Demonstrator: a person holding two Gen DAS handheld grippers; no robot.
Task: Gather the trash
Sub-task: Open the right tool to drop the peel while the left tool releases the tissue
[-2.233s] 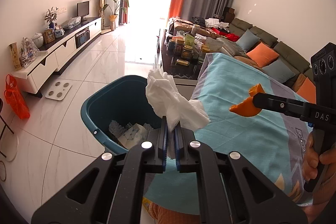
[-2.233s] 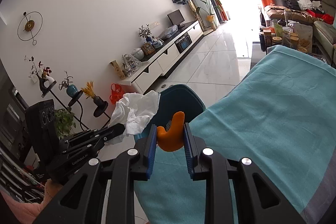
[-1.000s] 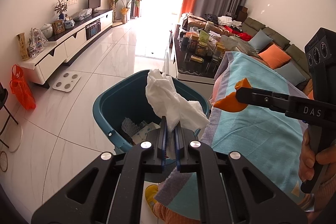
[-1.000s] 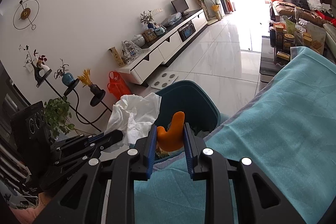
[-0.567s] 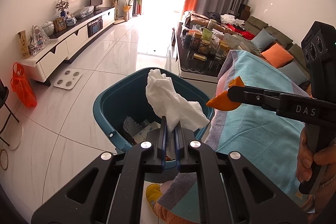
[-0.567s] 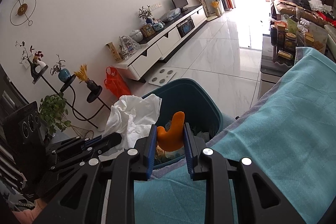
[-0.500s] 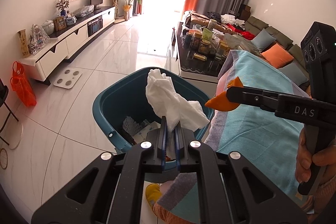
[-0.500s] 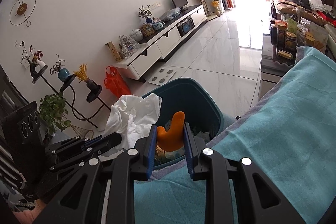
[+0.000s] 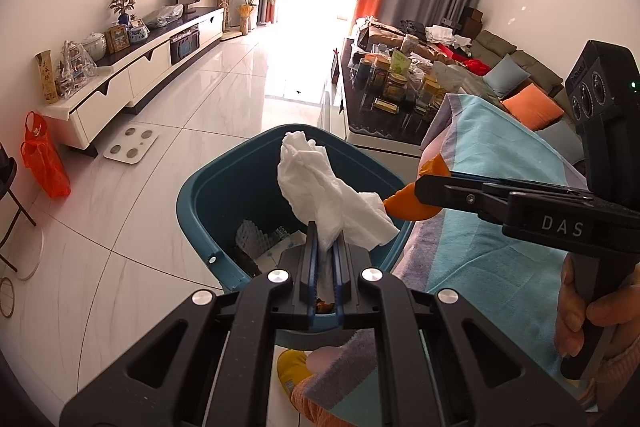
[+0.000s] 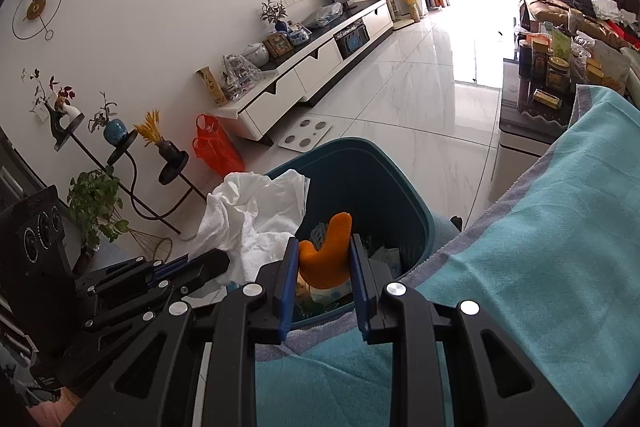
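Trash bin (image 9: 224, 187), teal, on the tiled floor (image 9: 160, 155) beside teal-cloth bench (image 9: 500, 259), w/ wrappers inside. Left gripper (image 9: 324, 247) fingers clamped on white crumpled tissue (image 9: 320, 187), over bin opening. Right gripper (image 10: 324, 259) fingers clamped on orange peel (image 10: 326, 255), above bin's near rim.

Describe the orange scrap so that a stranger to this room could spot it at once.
Find the teal bin on the white tiled floor, beside the turquoise blanket. Above its opening, the right gripper clamps a curled orange peel between its blue pads. It is small, thick and bright orange; the crumpled tissue beside it is white.
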